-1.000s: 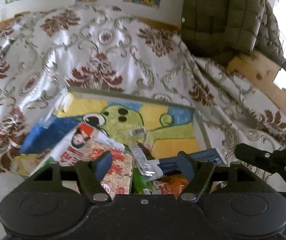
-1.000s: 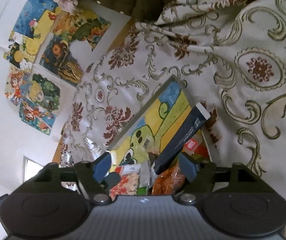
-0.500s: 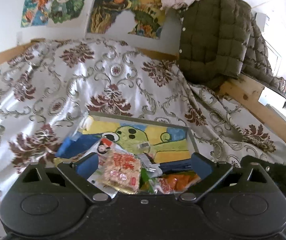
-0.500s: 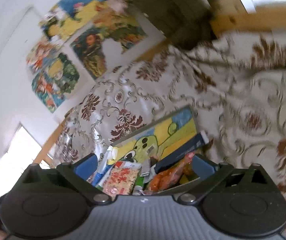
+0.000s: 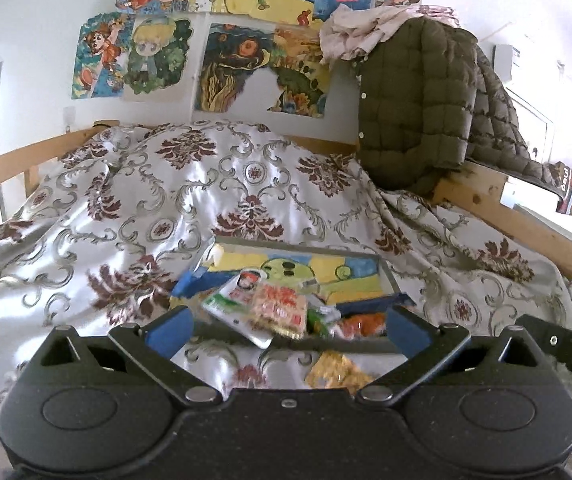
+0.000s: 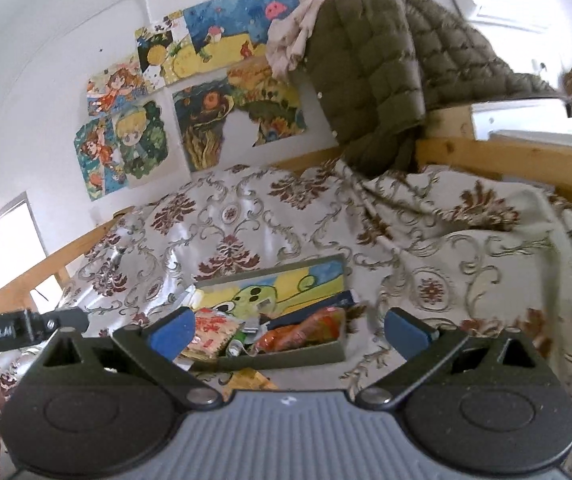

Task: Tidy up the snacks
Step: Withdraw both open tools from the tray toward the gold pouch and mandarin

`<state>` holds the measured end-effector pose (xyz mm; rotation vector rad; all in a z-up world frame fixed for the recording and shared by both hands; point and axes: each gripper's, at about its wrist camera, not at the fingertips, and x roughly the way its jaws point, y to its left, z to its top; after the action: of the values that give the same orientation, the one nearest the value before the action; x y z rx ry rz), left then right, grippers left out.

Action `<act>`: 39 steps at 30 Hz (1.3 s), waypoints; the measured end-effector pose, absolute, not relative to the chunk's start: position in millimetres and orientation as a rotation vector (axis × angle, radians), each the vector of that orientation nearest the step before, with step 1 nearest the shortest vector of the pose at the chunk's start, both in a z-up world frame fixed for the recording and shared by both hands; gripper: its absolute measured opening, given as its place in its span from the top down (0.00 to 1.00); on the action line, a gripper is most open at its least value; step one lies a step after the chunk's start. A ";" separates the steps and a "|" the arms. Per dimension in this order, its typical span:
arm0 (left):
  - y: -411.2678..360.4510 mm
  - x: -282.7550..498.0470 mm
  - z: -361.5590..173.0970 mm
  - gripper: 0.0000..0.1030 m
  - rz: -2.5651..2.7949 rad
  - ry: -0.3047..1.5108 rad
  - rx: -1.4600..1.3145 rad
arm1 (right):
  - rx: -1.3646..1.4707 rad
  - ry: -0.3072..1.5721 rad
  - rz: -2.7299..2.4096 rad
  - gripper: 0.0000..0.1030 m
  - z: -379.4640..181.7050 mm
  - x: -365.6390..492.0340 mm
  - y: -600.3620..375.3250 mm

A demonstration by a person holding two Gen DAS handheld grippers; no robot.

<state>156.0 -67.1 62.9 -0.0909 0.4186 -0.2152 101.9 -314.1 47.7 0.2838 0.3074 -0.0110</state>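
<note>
Bedspread [image 5: 206, 200], floral, draped over a wooden bed frame [image 6: 486, 152]. Quilted jacket [image 5: 418, 108] hung at the far right corner. Posters [image 5: 226, 40] on the wall behind.

Tray [image 6: 286, 358], shallow, cartoon-printed base, resting on the bedspread. Inside: snacks, namely red-and-white packet [image 5: 278, 306], orange packet [image 6: 306, 330], dark blue box [image 6: 318, 306] along the right side, blue item [image 5: 194, 282] at left.

Yellow packet [image 5: 338, 372] on the bedspread just in front of the tray.

Left gripper [image 5: 286, 330] spread wide, holding nothing. Right gripper [image 6: 286, 330] likewise wide, empty, above the tray's near side.

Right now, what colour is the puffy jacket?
Olive green jacket, clearest in the left wrist view.
</note>
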 end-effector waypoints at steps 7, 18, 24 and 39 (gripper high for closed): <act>-57.2 115.4 45.3 0.01 -0.218 0.434 -0.036 | 0.286 0.358 -0.090 0.00 43.3 76.1 -298.6; -36.5 83.7 10.5 0.01 -0.191 0.491 -0.015 | 0.176 0.450 -0.121 0.00 32.6 57.5 -265.2; -23.5 88.1 -5.9 0.01 -0.156 0.572 -0.060 | 0.120 0.484 -0.125 0.00 31.4 53.8 -253.3; -21.6 94.9 -9.6 0.01 -0.082 0.617 -0.025 | 0.007 0.632 -0.068 0.00 17.4 67.7 -232.7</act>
<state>94.9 -21.6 -9.6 -0.0248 0.6168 -0.0824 67.7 -232.7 17.4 0.0071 0.6315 -0.0682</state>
